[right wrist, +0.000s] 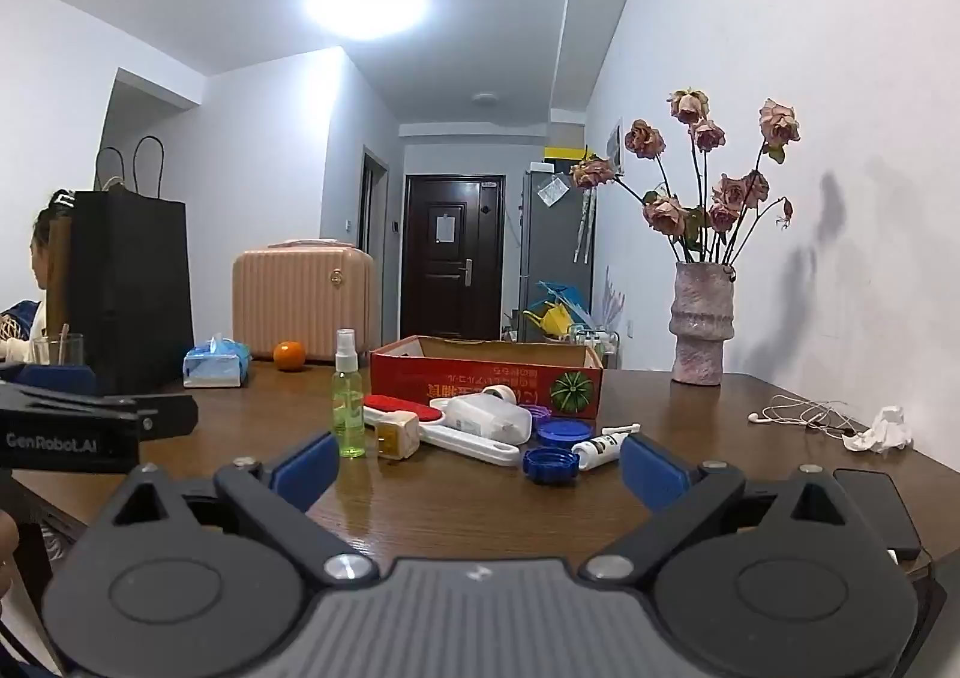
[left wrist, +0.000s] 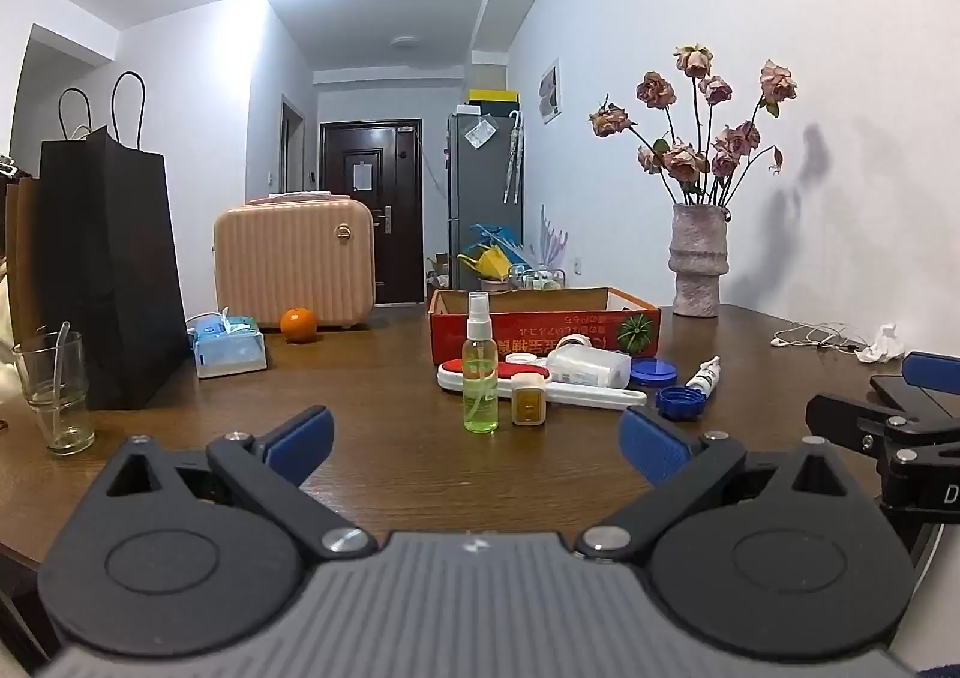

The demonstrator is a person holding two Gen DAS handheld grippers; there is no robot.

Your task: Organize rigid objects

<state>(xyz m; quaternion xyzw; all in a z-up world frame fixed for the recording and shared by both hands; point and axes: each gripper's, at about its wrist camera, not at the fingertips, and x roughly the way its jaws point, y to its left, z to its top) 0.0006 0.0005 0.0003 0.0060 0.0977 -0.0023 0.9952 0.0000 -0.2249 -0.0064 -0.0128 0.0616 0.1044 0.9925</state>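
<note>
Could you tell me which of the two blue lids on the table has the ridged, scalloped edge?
The darker blue lid, nearest the grippers beside the small white tube; the flatter blue lid behind it is smooth-rimmed.

Wooden table (left wrist: 372, 378) bears spray bottle (left wrist: 480, 372), red box (left wrist: 540, 324), vase (left wrist: 698, 261).

A home: entrance door (left wrist: 372, 210); fridge (left wrist: 483, 192); suitcase (left wrist: 294, 261); vase (left wrist: 696, 261).

left gripper (left wrist: 477, 441): jaws wide apart, holding nothing | right gripper (right wrist: 477, 465): jaws wide apart, holding nothing
</note>
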